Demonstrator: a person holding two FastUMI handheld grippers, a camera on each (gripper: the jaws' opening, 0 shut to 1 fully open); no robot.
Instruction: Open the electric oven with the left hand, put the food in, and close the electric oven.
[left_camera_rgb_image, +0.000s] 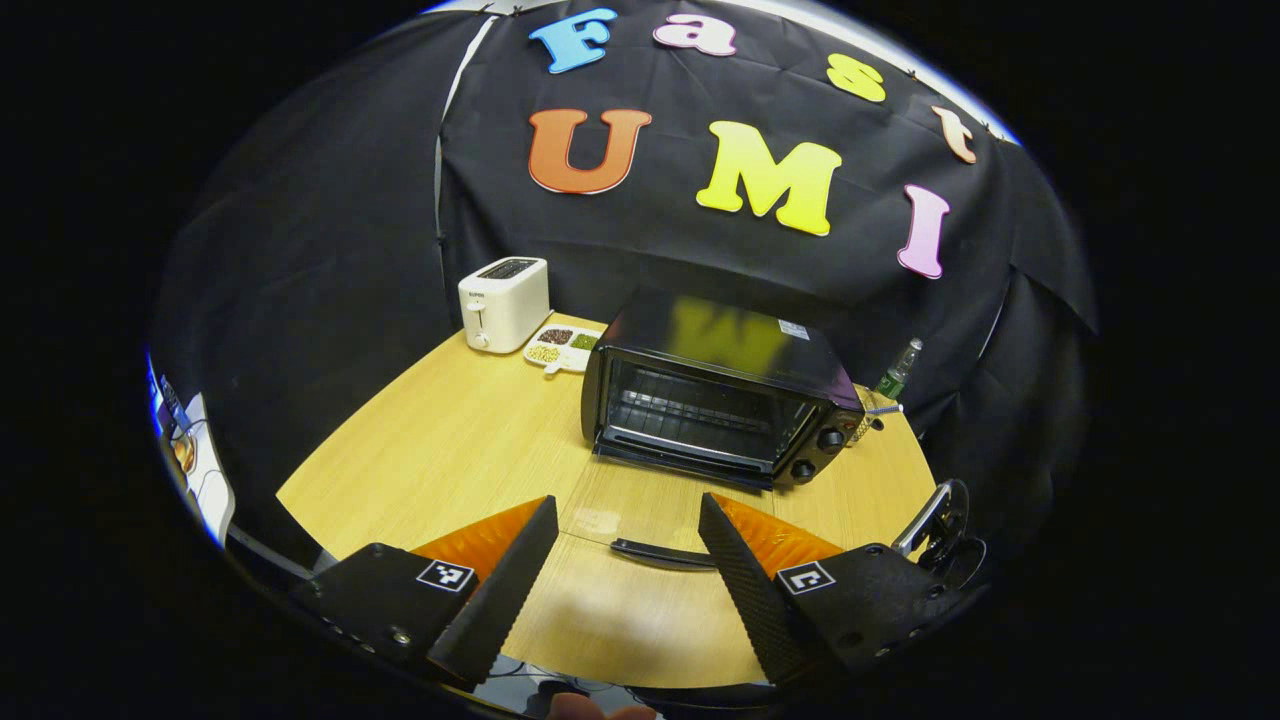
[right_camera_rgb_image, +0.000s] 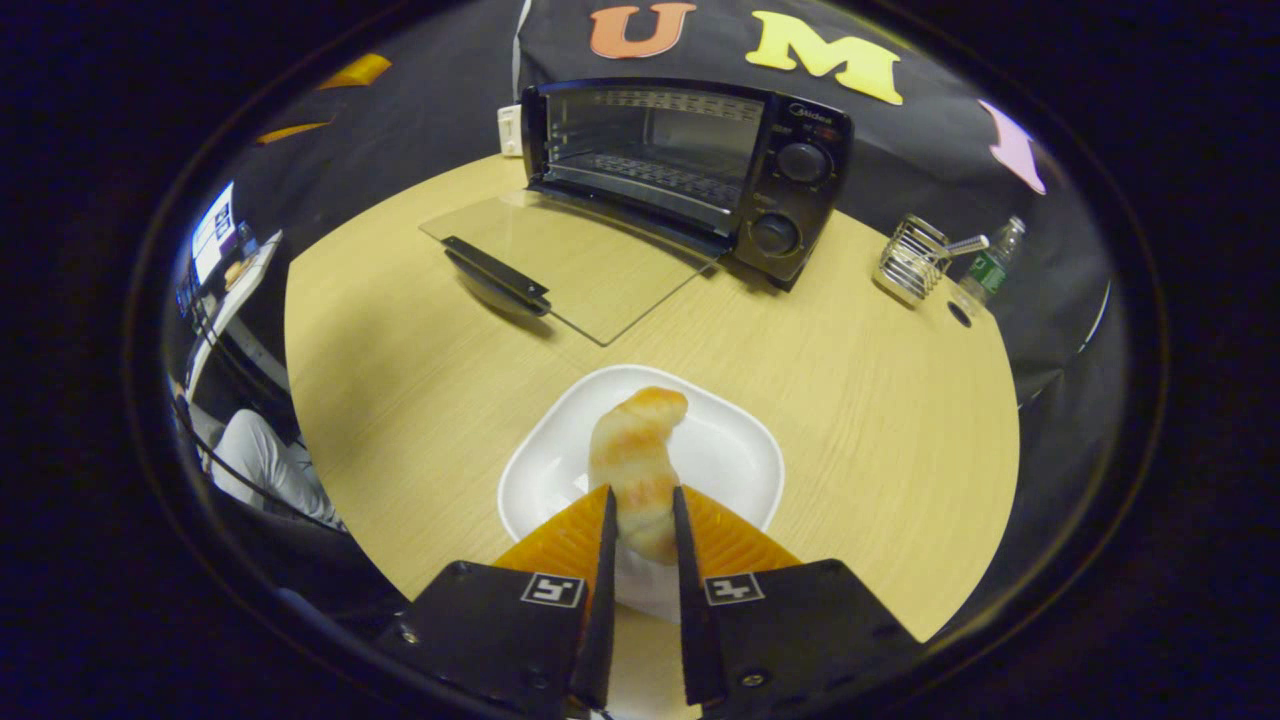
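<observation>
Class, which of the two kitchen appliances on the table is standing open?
The black electric oven, its glass door folded down flat; the white toaster isn't.

Light falls from overhead, leaving the bench (left_camera_rgb_image: 450, 450) bright and evenly lit while the booth's far cloth stays dim. The oven (left_camera_rgb_image: 720, 395) top carries a blurred glossy reflection, and soft shadows lie under its open glass door (right_camera_rgb_image: 570, 260). Both fisheye views bend strongly at the edges, where detail smears.
</observation>
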